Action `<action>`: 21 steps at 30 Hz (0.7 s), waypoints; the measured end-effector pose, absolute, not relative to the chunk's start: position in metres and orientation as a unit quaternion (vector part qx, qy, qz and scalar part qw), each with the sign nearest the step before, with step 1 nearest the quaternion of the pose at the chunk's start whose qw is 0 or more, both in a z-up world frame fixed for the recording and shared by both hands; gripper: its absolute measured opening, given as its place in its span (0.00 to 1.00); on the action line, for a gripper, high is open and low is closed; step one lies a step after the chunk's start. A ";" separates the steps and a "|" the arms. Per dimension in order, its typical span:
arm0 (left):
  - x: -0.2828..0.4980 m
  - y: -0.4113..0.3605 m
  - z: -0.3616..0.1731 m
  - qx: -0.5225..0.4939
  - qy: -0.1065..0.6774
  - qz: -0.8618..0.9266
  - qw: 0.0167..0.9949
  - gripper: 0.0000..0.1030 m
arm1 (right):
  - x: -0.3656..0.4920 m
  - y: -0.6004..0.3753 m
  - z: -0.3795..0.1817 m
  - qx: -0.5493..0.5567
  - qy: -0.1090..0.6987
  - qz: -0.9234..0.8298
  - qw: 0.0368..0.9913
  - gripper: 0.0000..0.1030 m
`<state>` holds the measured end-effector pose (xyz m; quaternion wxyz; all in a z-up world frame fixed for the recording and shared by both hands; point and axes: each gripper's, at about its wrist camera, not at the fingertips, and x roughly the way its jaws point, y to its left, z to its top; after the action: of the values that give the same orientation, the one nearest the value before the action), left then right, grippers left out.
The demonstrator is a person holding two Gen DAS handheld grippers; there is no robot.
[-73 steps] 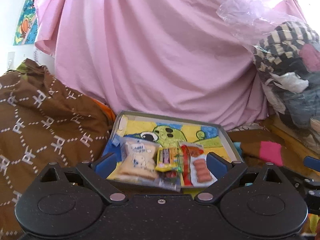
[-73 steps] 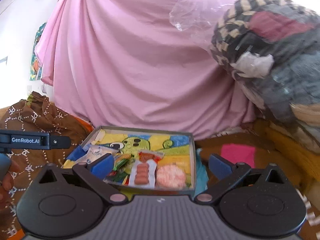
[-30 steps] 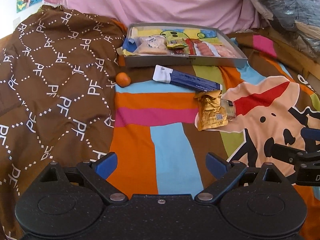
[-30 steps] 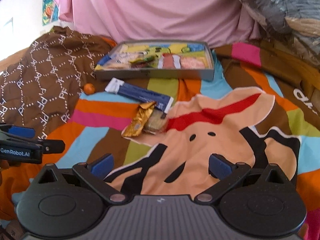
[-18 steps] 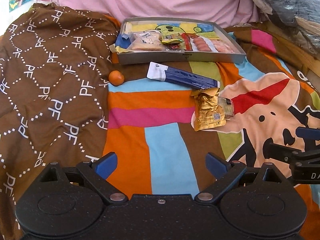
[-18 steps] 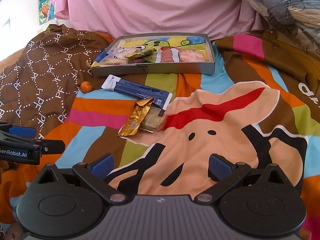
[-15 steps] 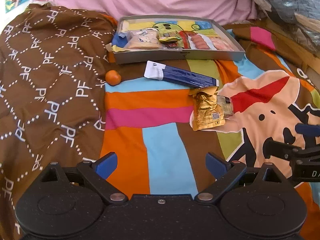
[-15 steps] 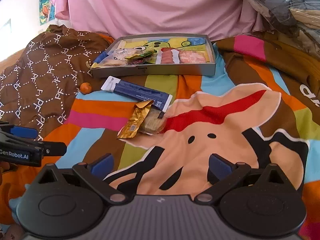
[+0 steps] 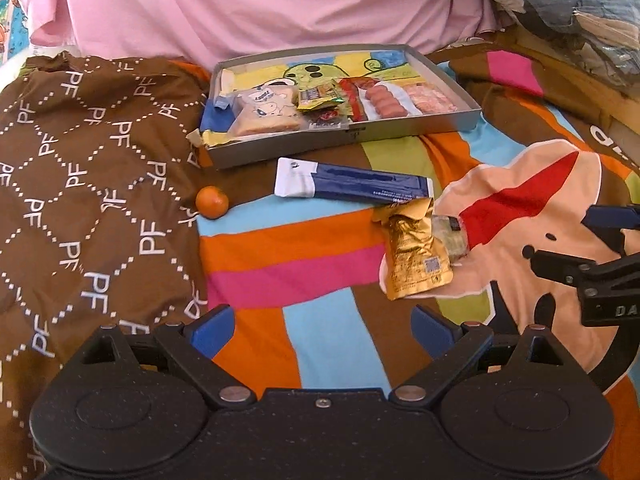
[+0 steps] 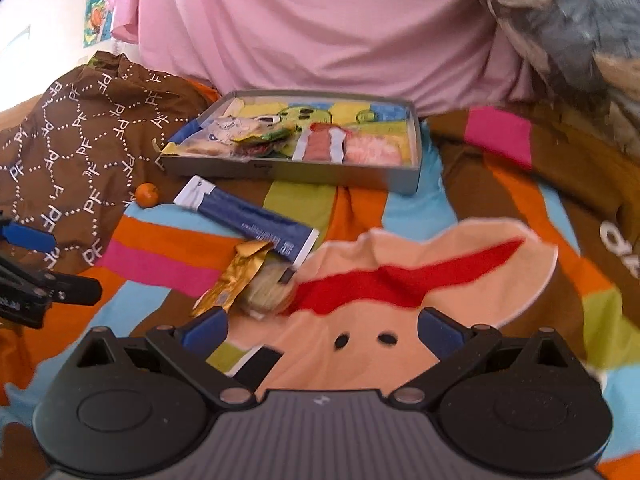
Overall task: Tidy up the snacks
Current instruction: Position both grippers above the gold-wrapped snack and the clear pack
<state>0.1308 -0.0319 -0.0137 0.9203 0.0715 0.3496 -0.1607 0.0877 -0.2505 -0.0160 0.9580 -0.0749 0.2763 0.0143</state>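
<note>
A grey tray (image 9: 448, 126) (image 10: 280, 170) with a cartoon lining holds several snack packs at the far side of the striped blanket. In front of it lie a long blue-and-white packet (image 9: 354, 186) (image 10: 248, 216), a crumpled gold pouch (image 9: 414, 256) (image 10: 232, 280), a clear-wrapped snack (image 9: 450, 236) (image 10: 268, 292) and a small orange fruit (image 9: 212, 202) (image 10: 147, 195). My left gripper (image 9: 322, 328) is open above the blanket, well short of them. My right gripper (image 10: 322, 334) is open, its left finger just before the gold pouch.
A brown patterned cloth (image 9: 80, 184) is bunched at the left. Pink fabric (image 9: 248, 4) hangs behind the tray. A heap of clothes (image 10: 568, 28) is piled at the right. The right gripper's body (image 9: 600, 272) shows at the edge of the left wrist view.
Both grippers pulled back from the tray, then my right gripper moved forward toward the gold pouch. Both stayed open and nothing was picked up.
</note>
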 end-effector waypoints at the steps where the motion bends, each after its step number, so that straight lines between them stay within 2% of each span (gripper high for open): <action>1: 0.133 -0.033 -0.013 0.069 0.351 -0.161 0.920 0.92 | 0.090 -0.250 -0.016 -0.081 0.273 0.015 0.959 1.00; 7: 0.148 -0.038 -0.008 0.041 0.354 -0.156 0.921 0.92 | 0.102 -0.250 -0.021 -0.098 0.259 0.022 0.961 1.00; 21: 0.184 -0.066 -0.009 0.065 0.366 -0.173 0.912 0.92 | 0.137 -0.252 -0.041 -0.169 0.249 0.081 0.950 1.00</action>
<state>0.1838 -0.0656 -0.0090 0.9121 0.0647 0.3663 -0.1726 0.1374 -0.2522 -0.0408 0.9502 -0.1692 0.2489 0.0811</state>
